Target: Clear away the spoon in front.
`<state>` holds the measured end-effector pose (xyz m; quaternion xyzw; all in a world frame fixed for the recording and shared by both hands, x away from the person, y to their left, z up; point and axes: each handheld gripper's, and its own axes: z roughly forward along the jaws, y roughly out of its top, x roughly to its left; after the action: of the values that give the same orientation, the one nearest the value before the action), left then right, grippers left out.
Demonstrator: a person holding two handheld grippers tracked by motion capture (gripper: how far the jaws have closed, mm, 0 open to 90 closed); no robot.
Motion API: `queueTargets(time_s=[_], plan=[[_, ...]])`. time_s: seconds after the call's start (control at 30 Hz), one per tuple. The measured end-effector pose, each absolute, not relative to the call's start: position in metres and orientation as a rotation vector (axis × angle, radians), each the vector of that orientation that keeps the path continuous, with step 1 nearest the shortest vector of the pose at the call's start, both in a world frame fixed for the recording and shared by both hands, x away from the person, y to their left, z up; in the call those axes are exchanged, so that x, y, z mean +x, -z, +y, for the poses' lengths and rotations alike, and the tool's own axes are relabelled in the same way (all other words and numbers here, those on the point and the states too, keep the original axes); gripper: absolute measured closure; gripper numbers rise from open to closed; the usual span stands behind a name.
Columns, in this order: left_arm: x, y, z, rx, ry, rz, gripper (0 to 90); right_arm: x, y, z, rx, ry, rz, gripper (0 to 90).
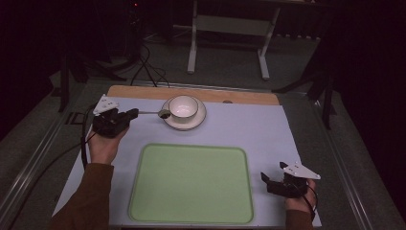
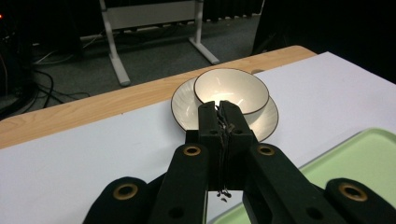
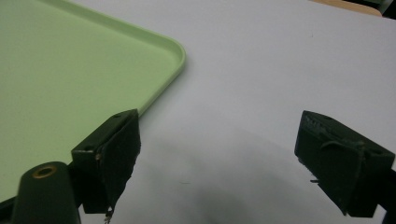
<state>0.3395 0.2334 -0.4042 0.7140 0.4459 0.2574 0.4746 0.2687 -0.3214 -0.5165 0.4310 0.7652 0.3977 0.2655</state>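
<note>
While the room around it lies dark, with grey floor, black cables at upper left of the high view and one white metal stand [image 1: 229, 36] at the top, the table [image 1: 239, 97] shows a wooden far edge under a pale lavender-white mat [image 1: 249, 129].

Counted on the mat: one green tray [image 1: 191, 184] in the lower middle, one white saucer [image 1: 197, 119] near the far edge, one white bowl [image 1: 183, 107] standing on that saucer, and one spoon [image 1: 154, 113] reaching toward the saucer's left rim.

Two grippers are present. At left of the high view the left gripper [image 1: 133, 113] has its jaws pressed together on the spoon handle, pointing at the bowl. At lower right the right gripper [image 1: 266, 179] sits just beside the tray's right edge, low over the bare mat, its jaws spread wide apart with nothing between them.
</note>
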Motion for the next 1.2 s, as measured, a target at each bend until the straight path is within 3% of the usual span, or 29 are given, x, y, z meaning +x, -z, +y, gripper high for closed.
queueTargets(time_s=[1.2], plan=[[0.283, 0.434, 0.254, 1.797, -0.581, 1.117, 88.9, 0.267, 0.516, -0.321, 1.158, -1.055, 2.057, 14.2]])
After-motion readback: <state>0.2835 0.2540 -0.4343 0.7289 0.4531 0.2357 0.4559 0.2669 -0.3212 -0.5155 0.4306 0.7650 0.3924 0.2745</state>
